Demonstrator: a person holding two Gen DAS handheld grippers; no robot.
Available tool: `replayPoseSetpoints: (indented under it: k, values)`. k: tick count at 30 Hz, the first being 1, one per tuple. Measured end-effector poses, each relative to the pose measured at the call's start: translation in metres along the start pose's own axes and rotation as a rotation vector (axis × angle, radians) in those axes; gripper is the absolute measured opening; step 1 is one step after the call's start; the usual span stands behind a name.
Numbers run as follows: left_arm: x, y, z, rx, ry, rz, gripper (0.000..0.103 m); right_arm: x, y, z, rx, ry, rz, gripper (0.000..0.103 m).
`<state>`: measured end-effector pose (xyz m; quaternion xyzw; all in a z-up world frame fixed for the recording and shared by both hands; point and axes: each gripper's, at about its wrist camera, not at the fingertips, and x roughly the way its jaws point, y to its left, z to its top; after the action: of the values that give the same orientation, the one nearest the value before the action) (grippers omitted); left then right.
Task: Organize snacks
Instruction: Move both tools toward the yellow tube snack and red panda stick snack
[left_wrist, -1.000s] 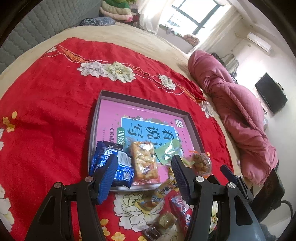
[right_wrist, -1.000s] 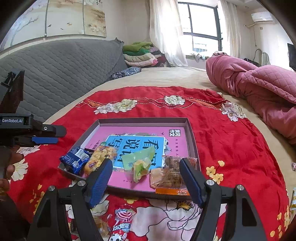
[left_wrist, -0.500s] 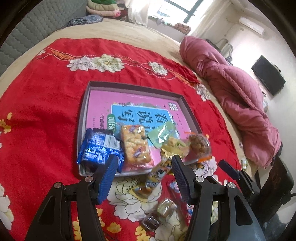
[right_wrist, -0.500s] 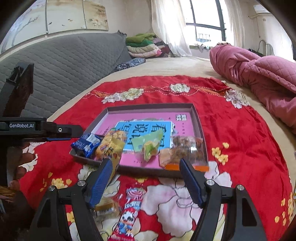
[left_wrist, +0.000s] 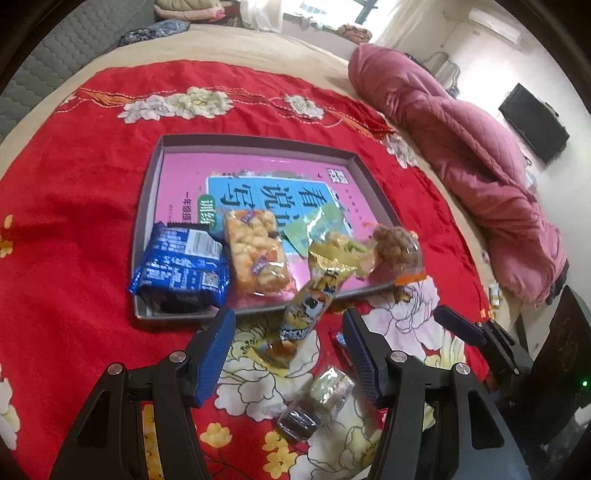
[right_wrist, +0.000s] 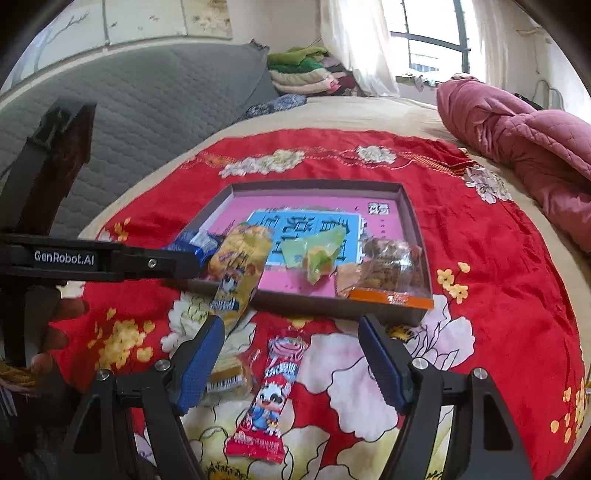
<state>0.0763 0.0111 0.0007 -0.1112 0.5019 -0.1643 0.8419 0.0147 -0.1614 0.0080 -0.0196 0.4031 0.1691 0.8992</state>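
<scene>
My left gripper (left_wrist: 288, 334) & right gripper (right_wrist: 291, 350): both released, empty. Long yellow snack packet (left_wrist: 310, 306) lies just ahead of left, leaning on shallow grey tray (left_wrist: 147, 221) rim.

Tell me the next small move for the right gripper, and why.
Probably lower the right gripper onto the red-and-pink snack stick. Its jaws stand open and empty just above it, and the stick lies on the red cloth, outside the tray.

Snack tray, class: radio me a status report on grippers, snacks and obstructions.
Left gripper and right gripper open, empty. Tray holds several packets; yellow stick pack hangs over its rim; red stick pack on cloth. Nothing blocking.
</scene>
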Motion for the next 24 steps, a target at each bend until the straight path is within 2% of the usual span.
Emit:
replayPoseSetpoints:
  k: [12, 20, 21, 24]
  values:
    - [0.012, -0.001, -0.004, 0.004, 0.033, 0.009, 0.062, 0.017, 0.013, -0.019, -0.078, 0.142, 0.038, 0.074]
    - [0.021, -0.001, -0.007, 0.006, 0.057, 0.016, 0.062, 0.027, 0.009, -0.028, -0.098, 0.212, 0.006, 0.074]
    - [0.022, -0.002, -0.008, 0.008, 0.06, 0.016, 0.062, 0.028, 0.009, -0.029, -0.099, 0.216, 0.003, 0.074]
    - [0.026, -0.002, -0.01, 0.014, 0.069, 0.024, 0.062, 0.03, 0.006, -0.03, -0.105, 0.228, -0.024, 0.061]
